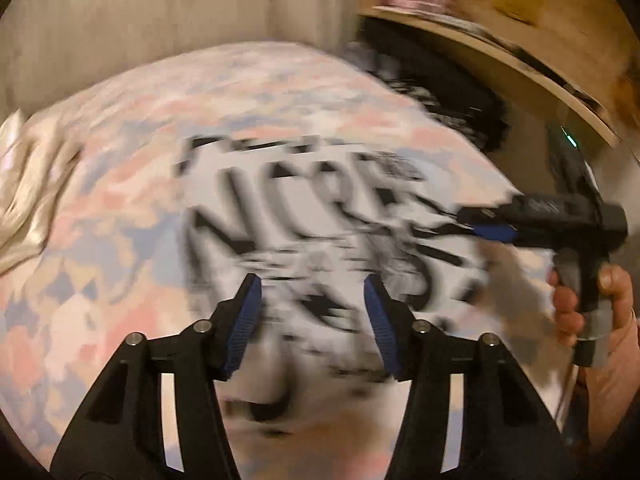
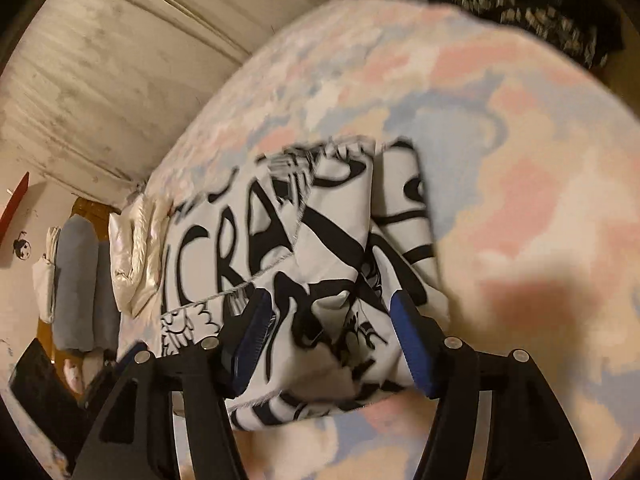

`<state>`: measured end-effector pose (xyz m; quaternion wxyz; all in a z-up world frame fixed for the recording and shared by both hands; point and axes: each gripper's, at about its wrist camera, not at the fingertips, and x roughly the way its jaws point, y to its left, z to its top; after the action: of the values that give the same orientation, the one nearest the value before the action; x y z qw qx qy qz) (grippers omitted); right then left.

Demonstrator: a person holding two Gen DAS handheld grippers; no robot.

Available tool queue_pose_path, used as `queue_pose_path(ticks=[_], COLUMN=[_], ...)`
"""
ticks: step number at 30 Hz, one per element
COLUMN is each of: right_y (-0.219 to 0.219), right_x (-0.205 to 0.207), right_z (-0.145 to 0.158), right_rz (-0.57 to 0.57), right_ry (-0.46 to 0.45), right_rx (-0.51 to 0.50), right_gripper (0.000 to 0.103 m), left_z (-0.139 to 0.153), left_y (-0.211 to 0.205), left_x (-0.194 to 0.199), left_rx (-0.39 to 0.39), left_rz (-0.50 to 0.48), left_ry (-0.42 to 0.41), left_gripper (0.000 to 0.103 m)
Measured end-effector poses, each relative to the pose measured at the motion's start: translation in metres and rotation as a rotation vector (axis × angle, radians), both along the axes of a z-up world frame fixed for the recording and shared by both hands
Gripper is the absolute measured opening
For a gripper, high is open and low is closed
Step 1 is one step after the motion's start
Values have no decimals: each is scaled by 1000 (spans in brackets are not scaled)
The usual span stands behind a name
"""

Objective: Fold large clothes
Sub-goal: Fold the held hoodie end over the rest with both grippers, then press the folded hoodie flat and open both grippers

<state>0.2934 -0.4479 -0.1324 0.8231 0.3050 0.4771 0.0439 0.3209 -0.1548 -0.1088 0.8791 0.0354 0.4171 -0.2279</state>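
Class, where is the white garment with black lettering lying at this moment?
The white garment lies folded on the pastel bedspread in both wrist views, below the open left gripper and right gripper.

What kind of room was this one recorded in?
Probably a bedroom: the white garment with black lettering lies on a bed with a pastel patchwork cover, a cream pillow sits at its edge, and a wooden shelf hangs nearby.
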Motion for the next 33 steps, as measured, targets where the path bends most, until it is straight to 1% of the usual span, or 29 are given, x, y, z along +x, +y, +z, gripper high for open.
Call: queue_pose_path(ticks=[2, 3, 4, 6, 7, 8, 10, 11, 12, 13, 14, 16, 17, 18, 19, 20, 21, 23, 24, 25, 27, 30, 32, 33], right_y=[2, 4, 6, 14, 17, 22, 28, 30, 32, 31, 29, 24, 20, 16, 11, 6, 2, -9, -11, -12, -12, -7, -3, -2], right_x=[14, 20, 27, 43, 49, 55, 60, 59, 55, 46, 37, 21, 15, 12, 11, 12, 15, 20, 20, 20, 17, 18, 22, 21], right_z=[-12, -16, -20, -30, -35, -40, -41, -37, -30, -15, -3, 20, 29, 34, 32, 27, 18, -13, -24, -35, -43, -34, -28, -21], right_rz=[20, 29, 47, 81, 87, 98, 119, 123, 124, 108, 93, 51, 32, 22, 5, -10, -23, -37, -37, -34, -30, -10, -3, -3], right_ry=[21, 24, 20, 33, 37, 38, 4, -19, -56, -120, -164, -238, -264, -271, -254, -227, -191, -96, -72, -55, -58, -50, -41, -42], right_rx=[14, 14, 20, 5, -12, -42, -68, -89, -120, -158, -176, -204, -229, -256, -278, -288, -295, -290, -283, -279, -294, -331, -347, -354], right_gripper=[63, 63, 63, 61, 54, 42, 23, 15, 13, 10, 9, 8, 7, 7, 7, 7, 6, 6, 6, 6, 6, 9, 17, 18], left_z=[-8, -16, -24, -35, -40, -42, -46, -49, -49, -50, -49, -44, -44, -44, -45, -50, -52, -66, -71, -74, -76, -74, -68, -63], left_y=[19, 28, 35, 44, 47, 50, 50, 47, 45, 40, 33, 18, 7, -3, -13, -25, -32, -44, -47, -49, -51, -49, -45, -43], left_x=[20, 31, 41, 53, 58, 62, 65, 68, 70, 72, 73, 67, 66, 65, 63, 63, 61, 58, 57, 55, 52, 51, 49, 48], left_rx=[-22, -30, -34, -94, -119, -137, -145, -142, -139, -133, -118, -86, -56, -34, -7, 39, 64, 129, 147, 155, 163, 146, 130, 125], left_rz=[44, 61, 78, 74, 76, 74, 69, 66, 60, 56, 47, 26, 14, 7, 5, 8, 9, 10, 11, 8, 2, 6, 11, 11], left_ry=[42, 64, 88, 122, 132, 133, 125, 125, 129, 129, 122, 99, 83, 71, 59, 50, 44, 15, 10, 1, -21, -19, -9, -1], left_gripper=[45, 40, 39, 39, 39, 39, 39, 39, 39, 39, 39, 38, 38, 35, 34, 33, 32, 32, 32, 32, 32, 32, 32, 32])
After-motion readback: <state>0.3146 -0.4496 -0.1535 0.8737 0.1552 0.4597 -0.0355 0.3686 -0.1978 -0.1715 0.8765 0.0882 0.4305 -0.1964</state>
